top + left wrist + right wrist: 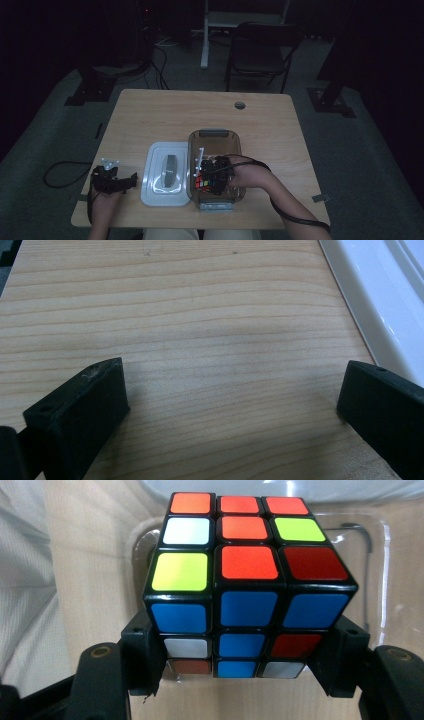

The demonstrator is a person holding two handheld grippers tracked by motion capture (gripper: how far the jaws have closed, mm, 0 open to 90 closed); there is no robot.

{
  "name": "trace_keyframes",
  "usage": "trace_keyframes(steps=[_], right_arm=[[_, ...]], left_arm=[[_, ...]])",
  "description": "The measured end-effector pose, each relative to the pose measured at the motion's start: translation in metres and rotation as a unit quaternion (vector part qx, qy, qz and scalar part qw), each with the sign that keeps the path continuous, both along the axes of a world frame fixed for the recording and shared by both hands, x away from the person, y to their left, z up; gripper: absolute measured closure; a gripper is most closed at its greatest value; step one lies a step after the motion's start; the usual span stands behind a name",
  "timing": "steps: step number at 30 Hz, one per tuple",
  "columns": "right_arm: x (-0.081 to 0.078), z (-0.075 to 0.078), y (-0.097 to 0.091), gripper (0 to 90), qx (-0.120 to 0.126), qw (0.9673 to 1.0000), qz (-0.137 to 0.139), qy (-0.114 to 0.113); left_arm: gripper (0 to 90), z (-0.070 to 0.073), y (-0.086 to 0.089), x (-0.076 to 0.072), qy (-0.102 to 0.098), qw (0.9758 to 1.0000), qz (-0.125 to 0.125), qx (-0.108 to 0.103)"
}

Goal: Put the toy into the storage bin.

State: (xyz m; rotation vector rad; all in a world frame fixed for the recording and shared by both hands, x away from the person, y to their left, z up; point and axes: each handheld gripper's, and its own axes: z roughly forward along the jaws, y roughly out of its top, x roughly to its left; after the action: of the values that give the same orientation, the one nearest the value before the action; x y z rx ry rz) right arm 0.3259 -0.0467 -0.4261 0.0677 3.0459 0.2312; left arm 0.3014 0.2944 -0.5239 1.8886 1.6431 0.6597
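High view: looks forward and down from above the near edge, far enough to take in the whole table (pixel 150 110), floor and a chair (pixel 260 50) beyond. Left gripper view: sits low, just over the tabletop (pixel 200 340), faces along two wide-set jaws; white lid (pixel 380 305) edge at right, shared with the high view. Right gripper view: very close, faces the cube (pixel 245 585) between its jaws inside the clear box (pixel 370 545); cube and box shared with the high view.
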Motion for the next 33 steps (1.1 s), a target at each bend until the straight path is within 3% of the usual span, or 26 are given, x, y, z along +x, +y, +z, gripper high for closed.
trace_keyframes(steps=[6, 23, 28, 33], right_arm=[[0.000, -0.008, 0.008, 33.9, -0.023, 0.9997, 0.007, 0.003], [0.003, -0.014, 0.009, 33.9, -0.045, 0.9989, -0.002, 0.014], [0.003, -0.013, 0.008, 31.9, -0.037, 0.9991, -0.001, 0.023], [0.002, -0.005, 0.006, 30.2, -0.011, 0.9995, -0.004, 0.031]], left_arm=[[0.5, 0.000, 0.000, 0.000, 0.000, 1.0000, 0.000, 0.000], [0.5, 0.000, 0.000, 0.000, 0.000, 1.0000, 0.000, 0.000], [0.5, 0.000, 0.000, 0.000, 0.000, 1.0000, 0.000, 0.000], [0.5, 0.000, 0.000, 0.000, 0.001, 1.0000, 0.000, 0.000]])
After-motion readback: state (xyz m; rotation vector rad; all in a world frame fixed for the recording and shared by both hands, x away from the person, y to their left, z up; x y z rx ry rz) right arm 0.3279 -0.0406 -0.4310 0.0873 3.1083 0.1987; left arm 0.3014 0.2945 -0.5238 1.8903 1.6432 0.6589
